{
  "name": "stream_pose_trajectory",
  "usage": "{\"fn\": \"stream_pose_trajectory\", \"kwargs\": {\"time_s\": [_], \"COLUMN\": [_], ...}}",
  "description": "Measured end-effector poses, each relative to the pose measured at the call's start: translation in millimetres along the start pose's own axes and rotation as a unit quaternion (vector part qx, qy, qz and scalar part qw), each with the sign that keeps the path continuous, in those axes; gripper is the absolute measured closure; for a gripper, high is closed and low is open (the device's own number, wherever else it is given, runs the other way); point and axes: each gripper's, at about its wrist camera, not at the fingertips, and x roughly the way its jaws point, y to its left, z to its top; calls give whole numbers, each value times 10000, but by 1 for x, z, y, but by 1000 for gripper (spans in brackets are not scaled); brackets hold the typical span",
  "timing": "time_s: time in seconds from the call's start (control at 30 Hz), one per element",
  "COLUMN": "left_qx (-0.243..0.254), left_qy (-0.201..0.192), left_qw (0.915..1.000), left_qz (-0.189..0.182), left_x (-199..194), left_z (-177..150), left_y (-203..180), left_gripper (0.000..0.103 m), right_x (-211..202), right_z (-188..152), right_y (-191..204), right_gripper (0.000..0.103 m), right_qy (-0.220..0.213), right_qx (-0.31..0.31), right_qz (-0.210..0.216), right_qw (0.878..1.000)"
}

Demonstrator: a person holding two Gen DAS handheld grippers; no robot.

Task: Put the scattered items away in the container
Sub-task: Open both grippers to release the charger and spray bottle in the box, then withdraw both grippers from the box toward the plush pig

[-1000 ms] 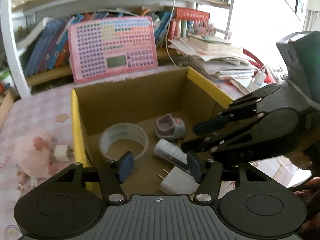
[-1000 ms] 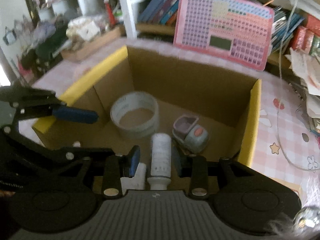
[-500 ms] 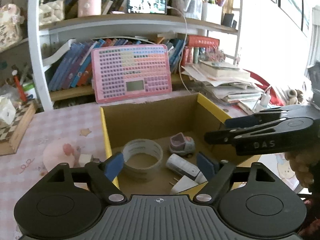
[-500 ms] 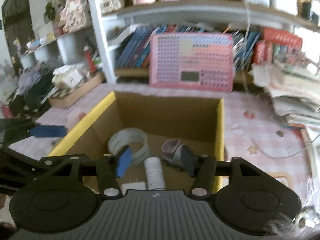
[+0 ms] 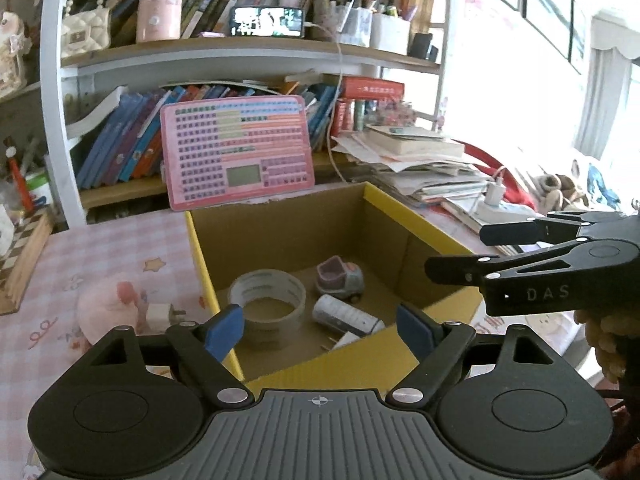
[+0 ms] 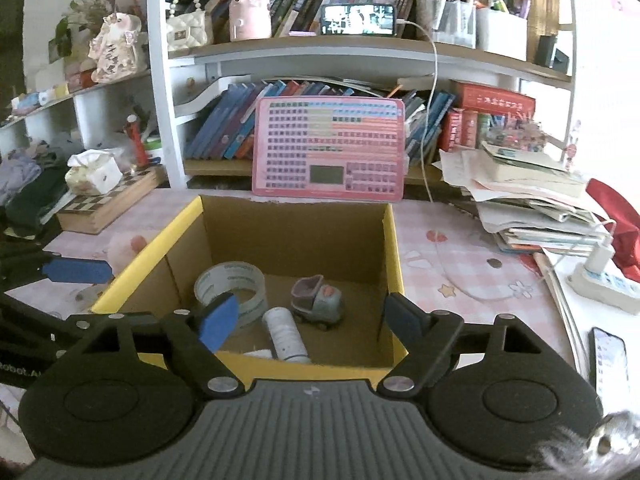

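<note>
Cardboard box (image 6: 390,240) with yellow rims sits on the pink checkered bench (image 5: 100,256), and it's already got a tape roll (image 6: 232,286), a little toy car (image 6: 318,300), a white bottle (image 6: 286,334) lying on its side and a white plug (image 5: 346,340) in it. Left claw (image 5: 320,326) and right claw (image 6: 310,320) both hover over the near edge, jaws spread wide, holding nothing. Pink plush (image 5: 108,308) and a small white charger (image 5: 160,314) are outside, just left of the box.

- cardboard box (image 6: 394,240), yellow rim, open top
- tape roll (image 6: 232,286) flat inside, left
- toy car (image 6: 318,304) upright, middle
- white bottle (image 6: 286,334) on side
- white plug (image 5: 346,340) near front wall
- pink plush (image 5: 108,312) and white charger (image 5: 160,316) outside, on table
</note>
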Motion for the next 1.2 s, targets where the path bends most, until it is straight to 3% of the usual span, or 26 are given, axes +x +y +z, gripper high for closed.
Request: {"fn": "stream_pose_trajectory", "kwargs": {"time_s": [0.63, 1.2], "left_qx": [122, 102], "left_qy": [201, 476], "left_qw": [9988, 9969], "left_qz": [-441, -611], "left_x": [-68, -109], "left_z": [-43, -83], "left_y": [45, 86], "left_gripper": [16, 15], "right_x": [-57, -77], "right_z": [-42, -76], "right_y": [91, 173], "right_gripper": [18, 16], "right_qy": [141, 504], "right_qx": [267, 327], "right_qz": [-646, -699], "right_qw": [9975, 9957]}}
